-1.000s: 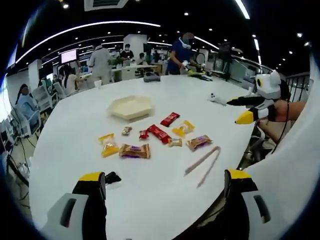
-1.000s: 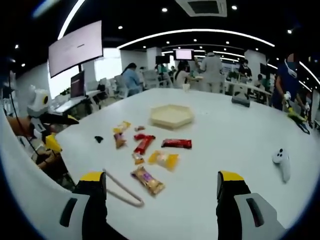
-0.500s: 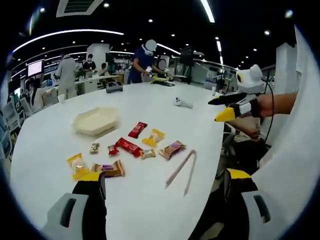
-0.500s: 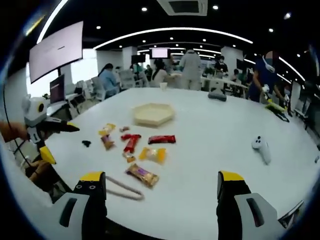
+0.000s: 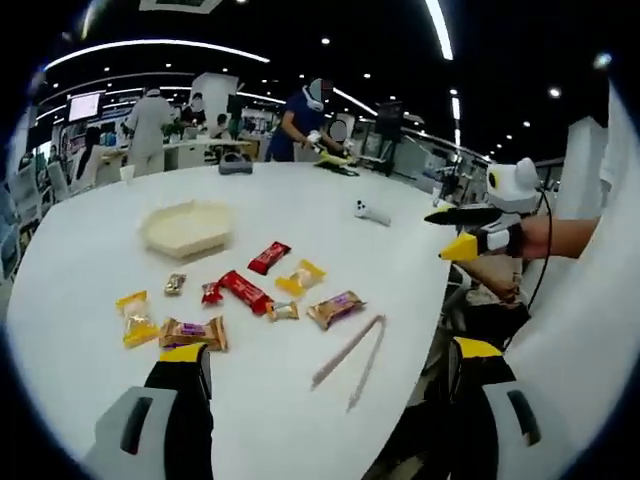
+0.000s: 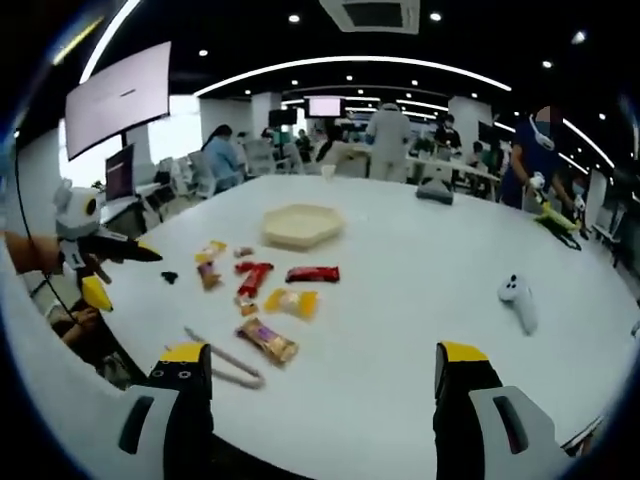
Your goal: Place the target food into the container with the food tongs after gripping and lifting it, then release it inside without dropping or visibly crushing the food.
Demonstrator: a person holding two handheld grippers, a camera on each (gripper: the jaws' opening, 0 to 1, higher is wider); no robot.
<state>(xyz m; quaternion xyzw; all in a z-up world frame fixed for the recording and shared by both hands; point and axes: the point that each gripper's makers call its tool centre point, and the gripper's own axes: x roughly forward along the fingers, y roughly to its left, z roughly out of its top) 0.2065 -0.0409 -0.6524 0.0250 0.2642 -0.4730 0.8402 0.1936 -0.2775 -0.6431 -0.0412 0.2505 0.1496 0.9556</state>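
Pale food tongs (image 5: 350, 348) lie flat near the table's near edge, with nothing in them; in the right gripper view the tongs (image 6: 222, 358) sit just past my left jaw. Wrapped snacks are spread beyond them: a brown pack (image 5: 335, 308), a yellow pack (image 5: 302, 277), two red bars (image 5: 243, 292) and a yellow bag (image 5: 133, 317). A beige hexagonal container (image 5: 187, 228) stands empty behind the snacks, also seen as the container (image 6: 302, 225). My left gripper (image 5: 331, 349) and right gripper (image 6: 323, 349) are both open, empty and above the table edge.
A white controller (image 5: 370, 211) lies on the round white table (image 5: 80, 250) beyond the snacks. A small black item (image 6: 170, 277) rests near the yellow bag. The right gripper (image 5: 440, 234) hangs off the table edge, held by a hand. Several people work at desks behind.
Both views have shifted with the hands, the left one swinging across the table. The tongs, the snacks and the container lie where they were. Both grippers stay open.
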